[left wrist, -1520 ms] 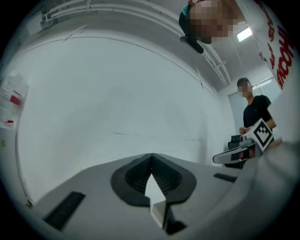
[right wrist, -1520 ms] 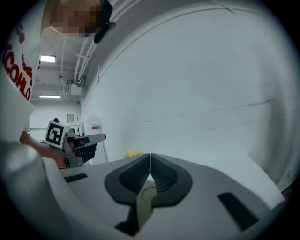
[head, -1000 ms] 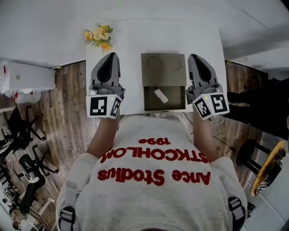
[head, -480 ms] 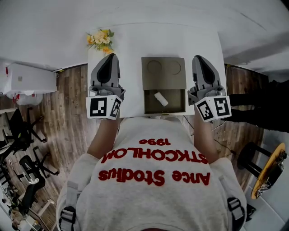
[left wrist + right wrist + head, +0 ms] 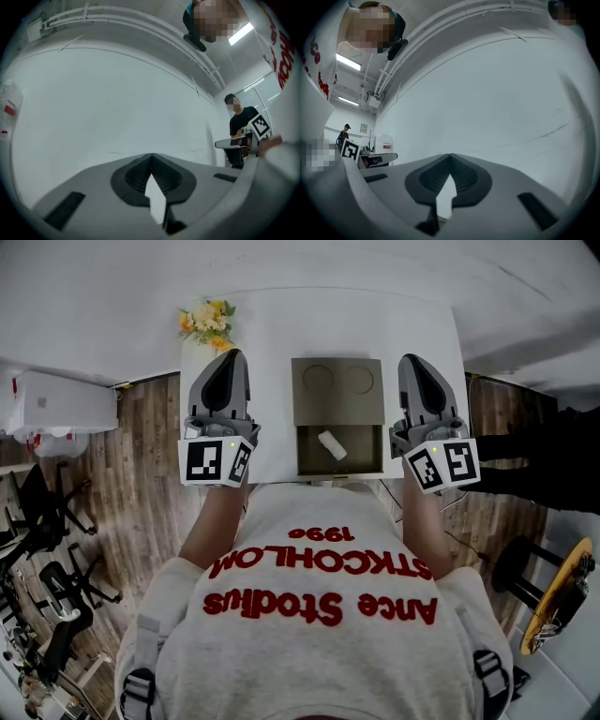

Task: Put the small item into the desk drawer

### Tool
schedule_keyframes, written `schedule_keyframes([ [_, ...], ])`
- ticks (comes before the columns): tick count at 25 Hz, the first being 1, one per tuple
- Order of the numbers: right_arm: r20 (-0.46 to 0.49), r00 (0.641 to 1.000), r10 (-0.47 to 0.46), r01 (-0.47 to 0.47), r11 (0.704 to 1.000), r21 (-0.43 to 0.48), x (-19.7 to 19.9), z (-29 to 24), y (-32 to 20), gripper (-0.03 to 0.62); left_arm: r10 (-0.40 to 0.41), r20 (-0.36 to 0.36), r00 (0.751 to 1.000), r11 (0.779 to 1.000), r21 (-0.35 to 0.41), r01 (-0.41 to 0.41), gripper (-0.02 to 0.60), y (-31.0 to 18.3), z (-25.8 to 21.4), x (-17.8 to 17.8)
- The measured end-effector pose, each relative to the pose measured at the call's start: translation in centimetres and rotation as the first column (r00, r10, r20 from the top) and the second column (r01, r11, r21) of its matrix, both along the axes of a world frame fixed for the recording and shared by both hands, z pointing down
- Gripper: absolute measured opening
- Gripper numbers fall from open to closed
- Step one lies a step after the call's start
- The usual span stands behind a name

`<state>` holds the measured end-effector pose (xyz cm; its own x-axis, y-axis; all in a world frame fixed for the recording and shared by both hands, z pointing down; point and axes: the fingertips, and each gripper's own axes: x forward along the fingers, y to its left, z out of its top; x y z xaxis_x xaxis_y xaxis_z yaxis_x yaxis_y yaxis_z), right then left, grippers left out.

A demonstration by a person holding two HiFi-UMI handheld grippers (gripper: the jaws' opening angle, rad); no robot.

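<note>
— Where does the small item [image 5: 331, 444] lie?
— Slantwise in the open drawer [image 5: 364, 454], between both grippers over the desk [image 5: 272, 334].
— Which is nearer?
— The right gripper [image 5: 413, 362], just beside the drawer; the left gripper [image 5: 230, 354] is farther. Both are closed and empty.

White desk [image 5: 272, 343]; flowers [image 5: 206, 319]; drawer box [image 5: 337, 390]

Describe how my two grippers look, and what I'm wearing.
Both the left gripper and right gripper are light grey tapered shells with a black oval inset on top and black ribbed pads inside. Each carries a white cube with black square markers. You wear a grey sweatshirt with red lettering.
</note>
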<state>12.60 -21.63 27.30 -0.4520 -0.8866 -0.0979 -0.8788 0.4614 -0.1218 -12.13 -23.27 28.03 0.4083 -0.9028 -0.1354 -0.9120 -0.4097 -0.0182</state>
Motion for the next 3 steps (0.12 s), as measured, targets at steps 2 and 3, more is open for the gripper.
schedule_keyframes([
  [2,-0.001,1.0,-0.002,0.002,1.0,0.001,0.09,0.02,-0.06,0.005,0.003,0.002,1.0,1.0,0.001,-0.003,0.006,-0.03,-0.01,0.22],
  [3,-0.002,1.0,-0.002,0.002,1.0,0.001,0.14,0.03,-0.1,0.005,0.004,0.004,1.0,1.0,0.001,-0.004,0.006,-0.05,-0.01,0.33],
])
